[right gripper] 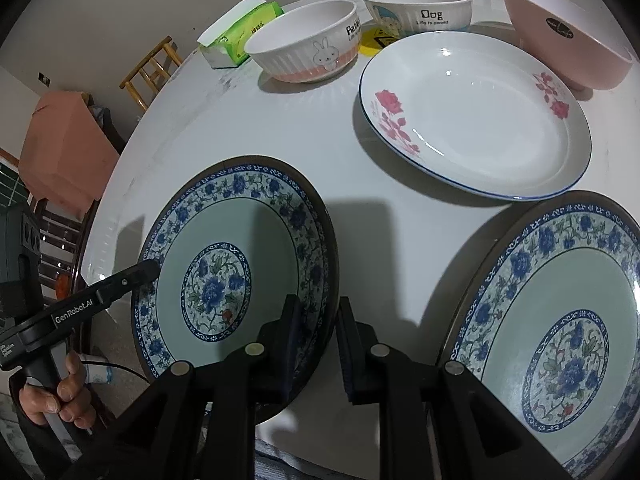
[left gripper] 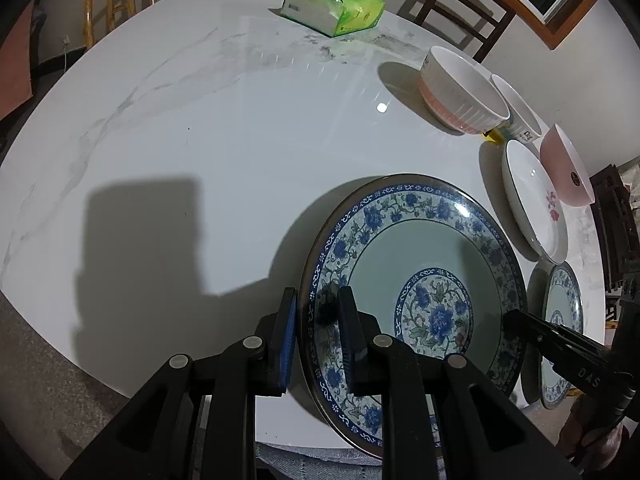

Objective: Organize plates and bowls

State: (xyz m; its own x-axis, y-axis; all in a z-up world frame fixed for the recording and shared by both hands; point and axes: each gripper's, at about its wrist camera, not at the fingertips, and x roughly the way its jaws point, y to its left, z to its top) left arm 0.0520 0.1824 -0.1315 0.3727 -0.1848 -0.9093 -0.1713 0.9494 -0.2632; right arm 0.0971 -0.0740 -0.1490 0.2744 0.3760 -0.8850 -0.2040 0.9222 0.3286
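A: Why both grippers on one plate?

B: My left gripper (left gripper: pixel 318 340) and right gripper (right gripper: pixel 318 344) each straddle a rim of the near-left blue plate (right gripper: pixel 236 264), jaws spread, not pinching yet. I judge it is bound for its twin (right gripper: pixel 560 328) on the right.

A: Anything in the dishes?

B: No. The rose plate (right gripper: pixel 476 120) and three bowls (right gripper: pixel 304 46) at the far side sit empty.

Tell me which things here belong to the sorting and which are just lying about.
Job: two blue-patterned plates, rose plate, rabbit bowl, dog bowl, pink bowl.
Lying about: tissue pack, yellow sticker, chairs.
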